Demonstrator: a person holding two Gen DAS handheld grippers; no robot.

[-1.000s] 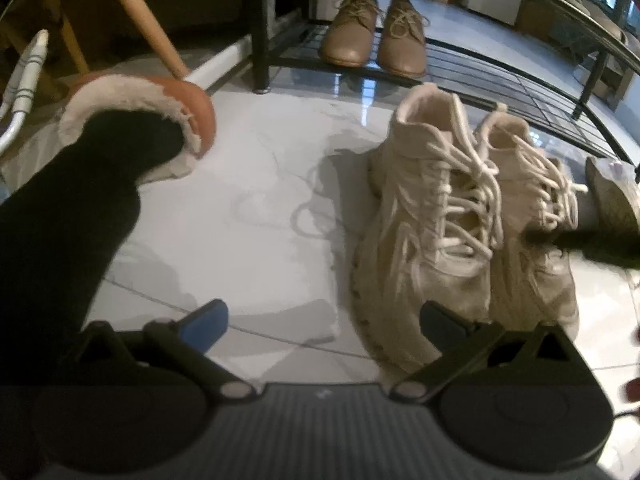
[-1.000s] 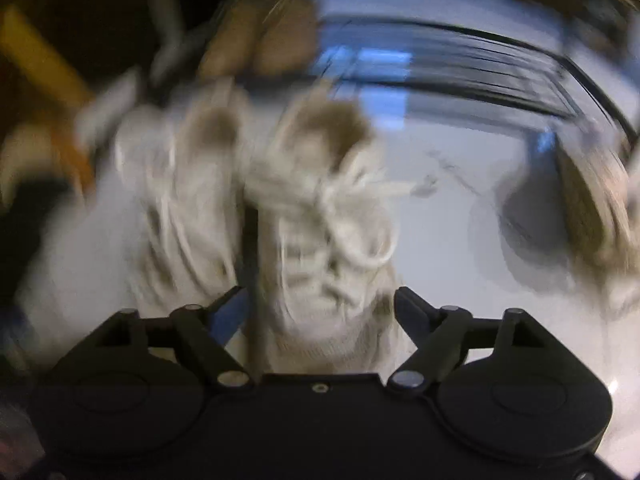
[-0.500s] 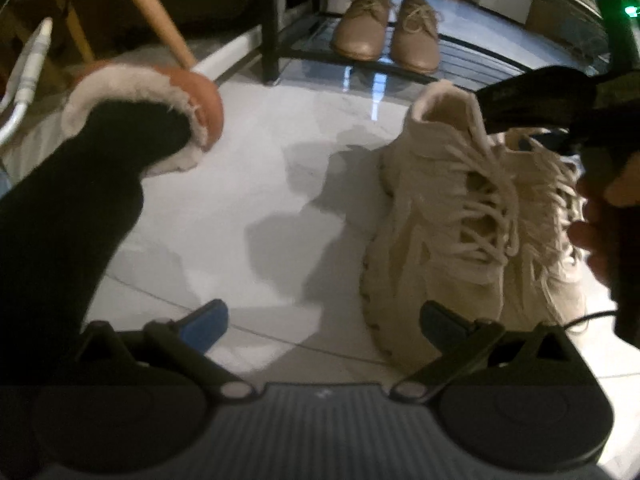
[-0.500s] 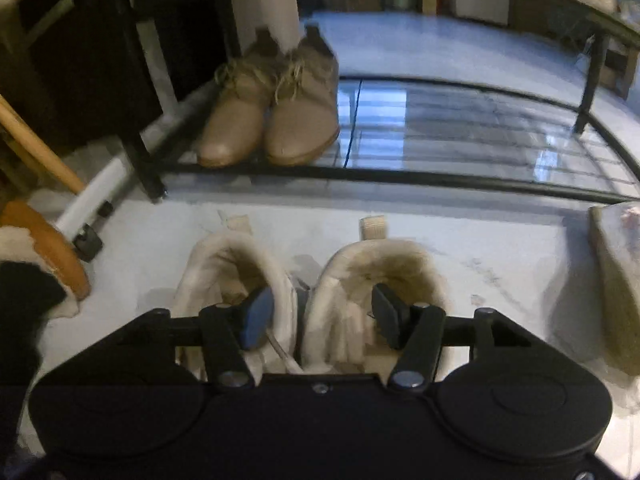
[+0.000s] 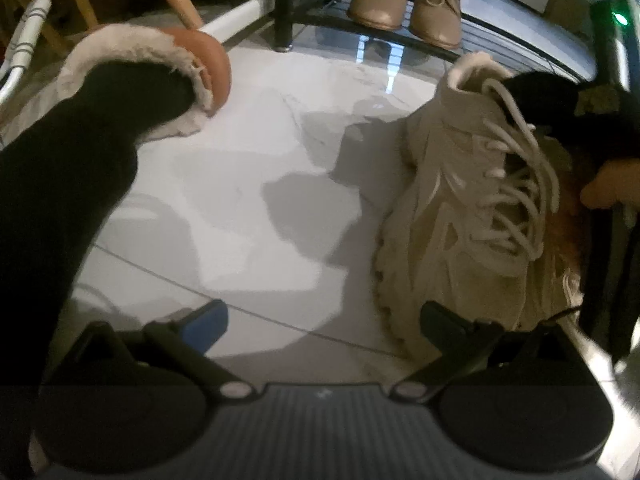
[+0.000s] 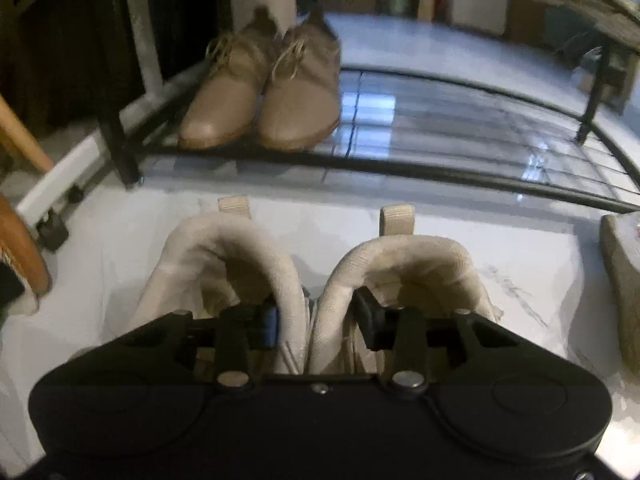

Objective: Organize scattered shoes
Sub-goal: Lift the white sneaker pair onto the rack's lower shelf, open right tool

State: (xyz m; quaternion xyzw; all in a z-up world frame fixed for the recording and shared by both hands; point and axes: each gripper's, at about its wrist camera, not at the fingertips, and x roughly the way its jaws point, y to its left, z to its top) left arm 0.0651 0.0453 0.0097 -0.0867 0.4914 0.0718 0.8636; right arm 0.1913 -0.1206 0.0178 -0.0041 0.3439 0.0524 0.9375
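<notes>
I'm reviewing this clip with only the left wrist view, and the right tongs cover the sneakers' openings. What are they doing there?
Observer: The right tongs have one finger inside each of the pale sneakers. The jaws have just been closing, and they pinch the two inner collars together.
Operator: Is there room on the rack?
Observer: Yes, the bottom shelf is bare to the right of the tan lace-up shoes.
Operator: Is anything lying on the pair's far side?
Observer: Another shoe lies on the floor at the right edge, apart from the sneakers. Only part of it shows.
</notes>
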